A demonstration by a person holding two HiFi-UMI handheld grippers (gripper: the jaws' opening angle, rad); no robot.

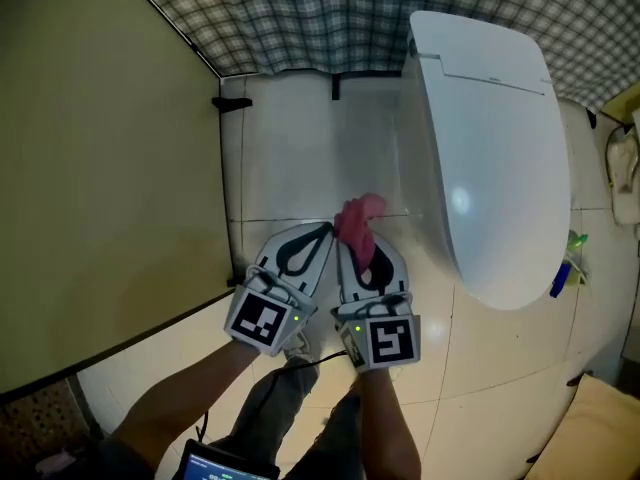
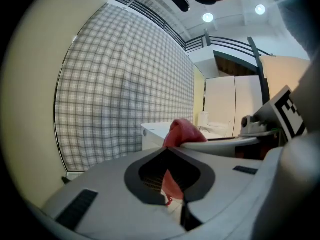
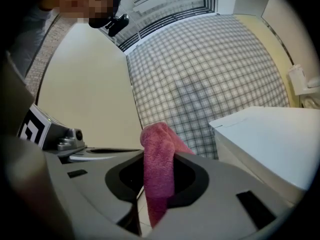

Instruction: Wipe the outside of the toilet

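A white toilet (image 1: pixel 490 148) with its lid down stands at the right of the head view, and also shows as the toilet (image 3: pixel 270 139) in the right gripper view. My right gripper (image 1: pixel 362 251) is shut on a pink cloth (image 1: pixel 358 220), which sticks up past its tips and hangs down between them as the cloth (image 3: pixel 157 169). My left gripper (image 1: pixel 322 232) is right beside it on the left, jaws shut with nothing between them. Both hang over the floor to the left of the toilet bowl, apart from it. In the left gripper view the cloth (image 2: pixel 182 131) shows just past my left gripper (image 2: pixel 167 150).
A beige partition (image 1: pixel 100 168) bounds the left side, and a plaid wall (image 1: pixel 300 18) closes the back. White floor tiles (image 1: pixel 300 158) lie between partition and toilet. A blue and green item (image 1: pixel 568 268) sits right of the toilet. A black bracket (image 1: pixel 232 103) holds the partition's foot.
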